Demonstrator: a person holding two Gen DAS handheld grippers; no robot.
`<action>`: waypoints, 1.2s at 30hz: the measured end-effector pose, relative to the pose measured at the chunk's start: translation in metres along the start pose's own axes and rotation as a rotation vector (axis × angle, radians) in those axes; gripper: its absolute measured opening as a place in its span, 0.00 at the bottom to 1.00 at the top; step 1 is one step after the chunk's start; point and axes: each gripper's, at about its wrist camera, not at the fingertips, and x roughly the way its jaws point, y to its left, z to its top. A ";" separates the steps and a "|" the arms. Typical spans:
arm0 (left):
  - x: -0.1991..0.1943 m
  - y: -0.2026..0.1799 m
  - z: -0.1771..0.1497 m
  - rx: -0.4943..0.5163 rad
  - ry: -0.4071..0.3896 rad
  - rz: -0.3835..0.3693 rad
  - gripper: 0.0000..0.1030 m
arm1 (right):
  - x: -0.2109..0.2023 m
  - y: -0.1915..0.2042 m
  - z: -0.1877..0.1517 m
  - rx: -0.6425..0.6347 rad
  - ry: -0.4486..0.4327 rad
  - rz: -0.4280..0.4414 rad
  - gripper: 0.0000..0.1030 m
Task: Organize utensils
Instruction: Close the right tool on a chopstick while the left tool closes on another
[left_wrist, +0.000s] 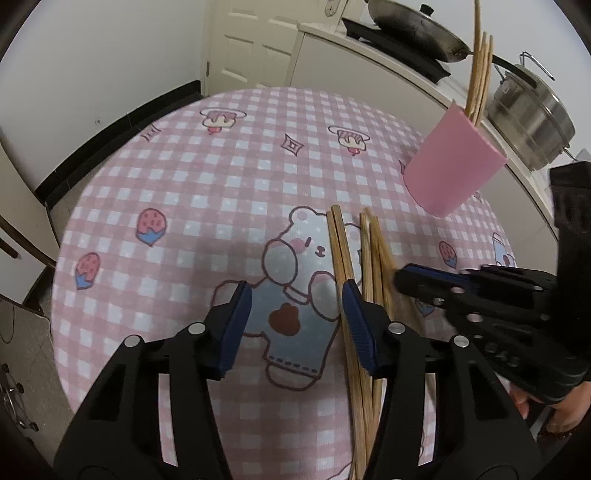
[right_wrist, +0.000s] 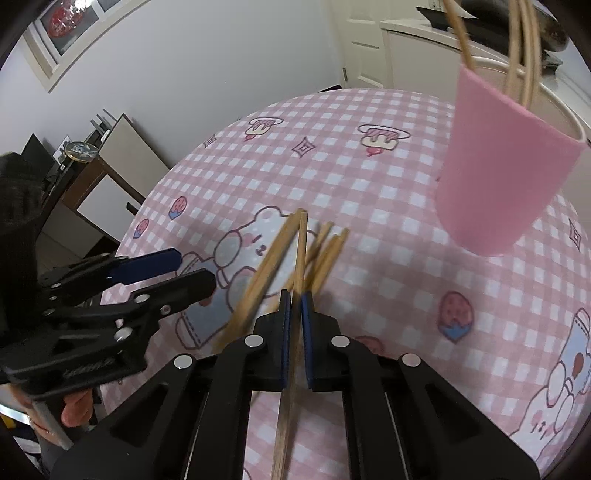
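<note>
Several wooden chopsticks (left_wrist: 373, 254) lie loose on the pink checked tablecloth (left_wrist: 184, 166). My left gripper (left_wrist: 295, 286) hangs open over the bear print; one pair of chopsticks (left_wrist: 338, 243) runs along the inner side of its right finger, not pinched. My right gripper (right_wrist: 295, 295) is shut on a single chopstick (right_wrist: 302, 243) that passes between its blue pads. In the left wrist view the right gripper (left_wrist: 404, 277) reaches in from the right over the loose sticks. A pink cup (left_wrist: 454, 166) (right_wrist: 495, 177) behind them holds more chopsticks (left_wrist: 480, 74).
A wok (left_wrist: 417, 29) and a steel pot (left_wrist: 532, 114) stand on the counter behind the round table. A white door (left_wrist: 255, 40) is at the back. A low cabinet (right_wrist: 122, 173) stands left of the table. A person's hand (right_wrist: 74, 406) holds the left gripper (right_wrist: 192, 271).
</note>
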 end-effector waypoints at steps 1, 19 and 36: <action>0.003 -0.001 0.001 -0.001 0.004 0.003 0.49 | -0.002 -0.003 0.000 0.002 -0.002 0.001 0.05; 0.025 -0.021 0.008 0.068 0.036 0.090 0.48 | -0.012 -0.034 -0.005 0.046 -0.010 0.050 0.05; 0.025 -0.035 0.017 0.109 0.023 0.127 0.06 | -0.026 -0.040 -0.006 0.050 -0.038 0.064 0.05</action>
